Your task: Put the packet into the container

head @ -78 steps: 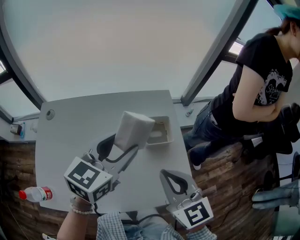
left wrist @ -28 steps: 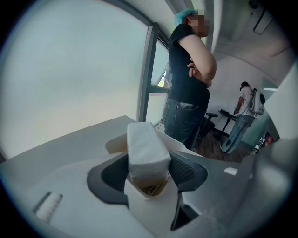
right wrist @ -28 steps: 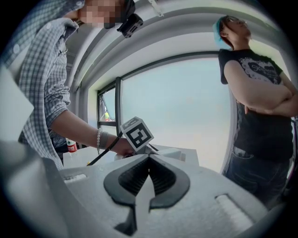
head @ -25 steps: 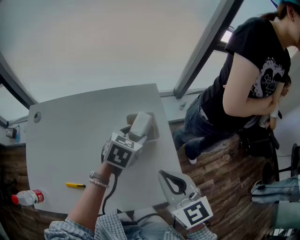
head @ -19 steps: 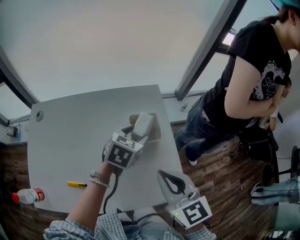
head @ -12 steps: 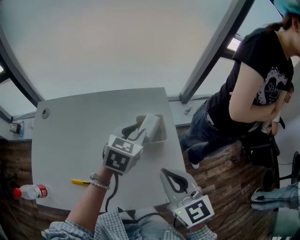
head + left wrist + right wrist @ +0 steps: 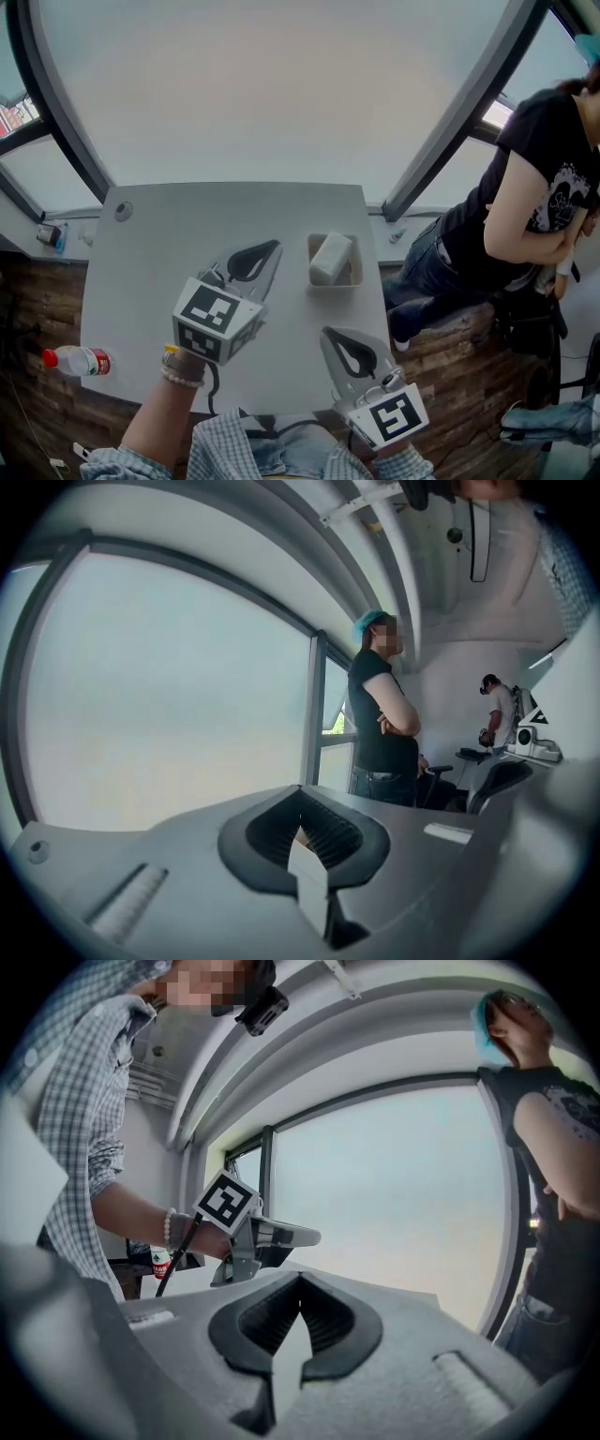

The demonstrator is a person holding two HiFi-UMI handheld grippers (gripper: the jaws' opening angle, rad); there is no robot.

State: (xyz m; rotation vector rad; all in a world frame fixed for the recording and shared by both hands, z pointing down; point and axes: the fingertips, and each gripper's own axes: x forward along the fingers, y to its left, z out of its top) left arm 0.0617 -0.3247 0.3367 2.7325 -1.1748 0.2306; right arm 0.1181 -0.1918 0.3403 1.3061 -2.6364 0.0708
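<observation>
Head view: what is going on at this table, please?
A person works with two hand-held grippers over a table. The packet already lies in the container. The left hand-held gripper has just been closing its jaws, with nothing between them, and hangs left of the container. The right hand-held gripper is shut and empty, nearer the person. A bystander stands at the right.

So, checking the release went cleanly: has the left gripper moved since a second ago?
Yes. The left gripper has pulled back leftward off the container, where the packet now lies; its jaws have just closed on nothing.
</observation>
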